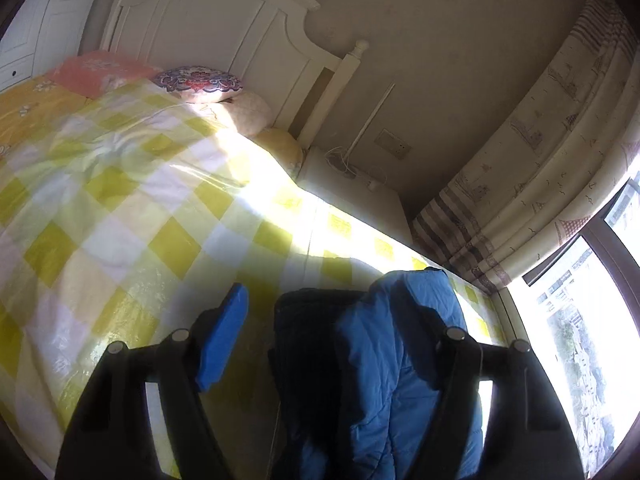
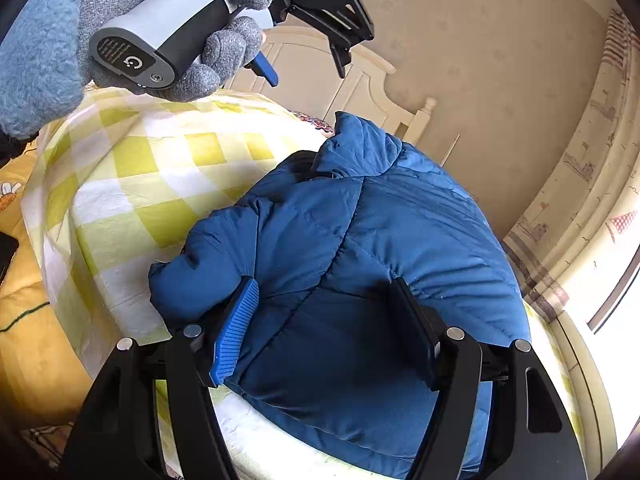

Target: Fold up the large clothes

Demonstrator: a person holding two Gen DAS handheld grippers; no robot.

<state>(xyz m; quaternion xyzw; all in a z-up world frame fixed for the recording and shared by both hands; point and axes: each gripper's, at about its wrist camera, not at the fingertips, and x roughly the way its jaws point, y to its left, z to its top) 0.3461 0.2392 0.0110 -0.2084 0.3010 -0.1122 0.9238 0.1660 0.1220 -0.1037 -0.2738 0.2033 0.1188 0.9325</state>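
A: Where do we see the blue jacket (image 2: 360,264)?

B: In the centre of the right wrist view, lying on the checked bedcover (image 2: 160,160).

A: And our claws?

B: The right gripper (image 2: 324,332) is released, straddling the jacket. The left gripper (image 2: 316,60), upper centre, is released and empty.

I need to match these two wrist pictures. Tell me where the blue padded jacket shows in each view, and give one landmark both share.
Left wrist view: the blue padded jacket fills the bottom centre-right, on the checked bedspread, hiding one finger.
Right wrist view: the blue padded jacket fills the centre and bottom, between the fingers.
Shared landmark: the white headboard, top left in the left view, top centre in the right.
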